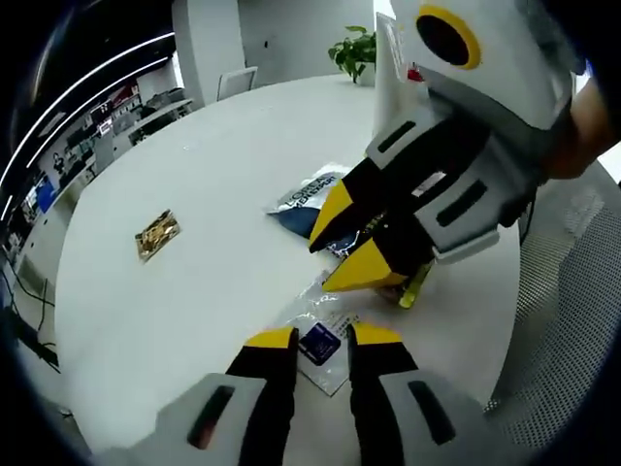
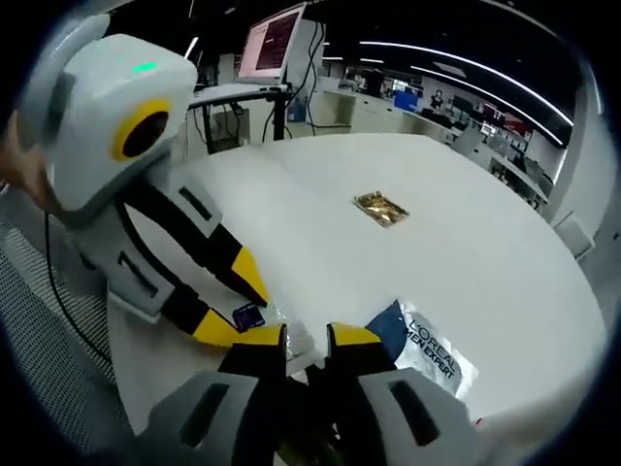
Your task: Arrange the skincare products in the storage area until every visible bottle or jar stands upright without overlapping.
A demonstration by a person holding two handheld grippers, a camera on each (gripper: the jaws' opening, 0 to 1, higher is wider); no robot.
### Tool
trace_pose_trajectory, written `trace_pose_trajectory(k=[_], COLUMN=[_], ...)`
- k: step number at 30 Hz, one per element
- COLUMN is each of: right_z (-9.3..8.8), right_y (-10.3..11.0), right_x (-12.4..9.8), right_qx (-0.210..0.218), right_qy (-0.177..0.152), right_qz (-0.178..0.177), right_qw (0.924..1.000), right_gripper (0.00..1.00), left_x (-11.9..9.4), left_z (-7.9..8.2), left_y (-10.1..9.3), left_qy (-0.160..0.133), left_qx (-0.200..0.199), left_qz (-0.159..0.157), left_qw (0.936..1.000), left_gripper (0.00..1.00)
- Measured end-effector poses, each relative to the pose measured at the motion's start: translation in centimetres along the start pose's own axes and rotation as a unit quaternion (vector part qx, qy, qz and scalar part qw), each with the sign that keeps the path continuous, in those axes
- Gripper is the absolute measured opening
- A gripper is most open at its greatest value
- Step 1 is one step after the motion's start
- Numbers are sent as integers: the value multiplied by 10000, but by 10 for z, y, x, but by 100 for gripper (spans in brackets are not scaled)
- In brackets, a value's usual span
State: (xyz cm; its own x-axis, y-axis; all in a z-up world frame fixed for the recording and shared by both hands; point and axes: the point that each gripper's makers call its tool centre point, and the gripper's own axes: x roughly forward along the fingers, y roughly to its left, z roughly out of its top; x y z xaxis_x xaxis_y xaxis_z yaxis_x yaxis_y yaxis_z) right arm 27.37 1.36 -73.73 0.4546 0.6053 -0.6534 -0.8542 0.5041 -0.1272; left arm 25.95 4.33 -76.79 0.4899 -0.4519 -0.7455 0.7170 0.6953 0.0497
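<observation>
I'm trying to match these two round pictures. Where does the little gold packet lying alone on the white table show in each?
Left gripper view: the gold packet lies left of centre on the white table, well apart from the other sachets.
Right gripper view: the gold packet lies above centre, a little right, beyond the tongs.
Shared landmark: the blue and silver L'Oreal sachet.

Left hand-held gripper (image 1: 321, 338) open, clear sachet (image 1: 323, 342) between
</observation>
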Motion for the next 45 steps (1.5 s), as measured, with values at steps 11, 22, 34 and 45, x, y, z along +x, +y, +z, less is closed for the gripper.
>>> trace_pose_trajectory(k=[11, 22, 34, 45], right_z=[-6, -12, -20, -38], right_y=[7, 13, 9, -3], right_x=[-28, -57, -100, -139], right_qx=[122, 338, 822, 1560], right_qy=[-272, -510, -796, -832], right_qz=[24, -100, -377, -643], right_qw=[9996, 9981, 9927, 9821], right_gripper=[36, 47, 61, 73], left_x=[-13, -35, -56, -71], left_z=[18, 26, 36, 31], left_y=[4, -6, -18, -14], left_qy=[-144, -286, -593, -759], left_qx=[-230, -494, -1081, -1396], left_qz=[83, 52, -39, 28], left_qw=[9996, 9984, 9924, 9873], left_gripper=[29, 39, 52, 63])
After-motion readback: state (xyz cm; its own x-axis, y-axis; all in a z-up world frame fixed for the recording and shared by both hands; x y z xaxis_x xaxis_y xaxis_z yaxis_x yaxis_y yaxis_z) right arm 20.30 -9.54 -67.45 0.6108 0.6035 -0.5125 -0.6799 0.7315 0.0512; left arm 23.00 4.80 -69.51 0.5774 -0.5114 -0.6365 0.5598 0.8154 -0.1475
